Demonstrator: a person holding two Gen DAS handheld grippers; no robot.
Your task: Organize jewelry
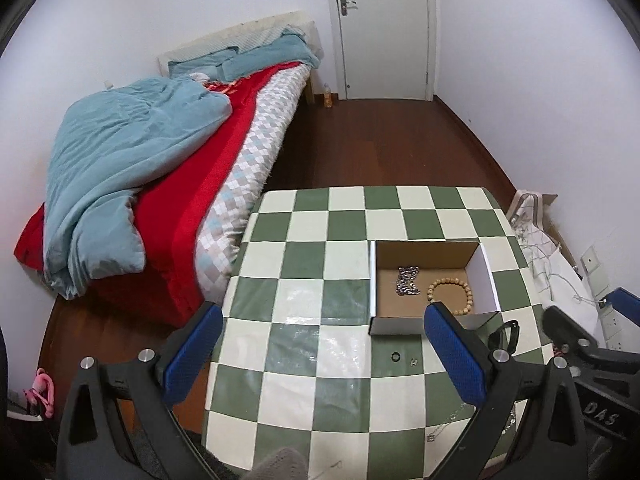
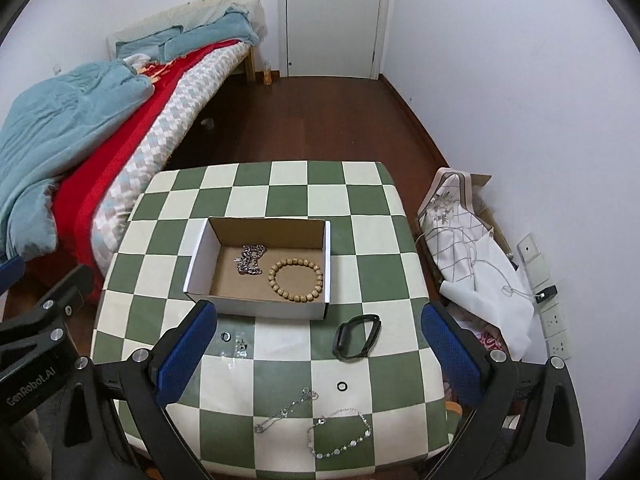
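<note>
An open cardboard box stands on the green-and-white checked table. In it lie a silver chain and a wooden bead bracelet. On the table in front of the box lie a black band, two small rings, a small earring piece and two silver bracelets. My right gripper is open and empty above these. My left gripper is open and empty at the table's left side.
A bed with blue and red covers stands left of the table. A white bag and cloth lie on the floor to the right by wall sockets. A closed door is at the far wall.
</note>
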